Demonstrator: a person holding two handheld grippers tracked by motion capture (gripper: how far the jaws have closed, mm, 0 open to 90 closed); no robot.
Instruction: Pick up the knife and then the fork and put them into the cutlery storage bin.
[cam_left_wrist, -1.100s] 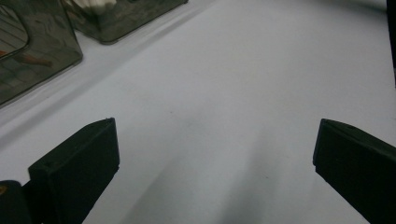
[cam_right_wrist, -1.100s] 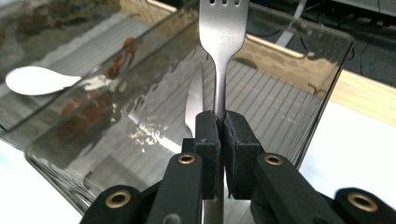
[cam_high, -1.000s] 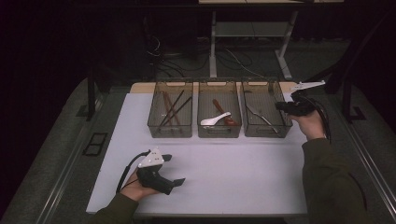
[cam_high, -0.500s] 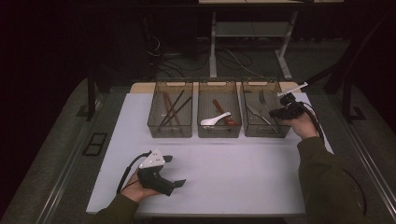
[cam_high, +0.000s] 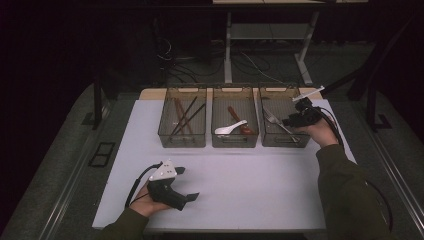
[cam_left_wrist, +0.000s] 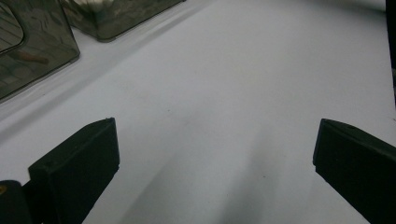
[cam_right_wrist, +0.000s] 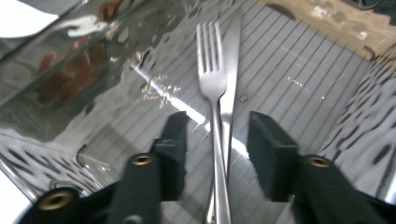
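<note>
- My right gripper (cam_right_wrist: 215, 140) has dropped into the right bin (cam_high: 295, 141); its jaws, just opening, straddle the fork (cam_right_wrist: 211, 79) and knife (cam_right_wrist: 231, 70) without gripping.
- My left gripper (cam_high: 186, 184) hasn't moved, jaws wide, nothing between.

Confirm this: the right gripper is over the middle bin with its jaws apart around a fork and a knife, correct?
Not the middle bin. The high view shows the right gripper at the right-hand bin. Its jaws have just been opening and stand apart around the fork and knife.
</note>
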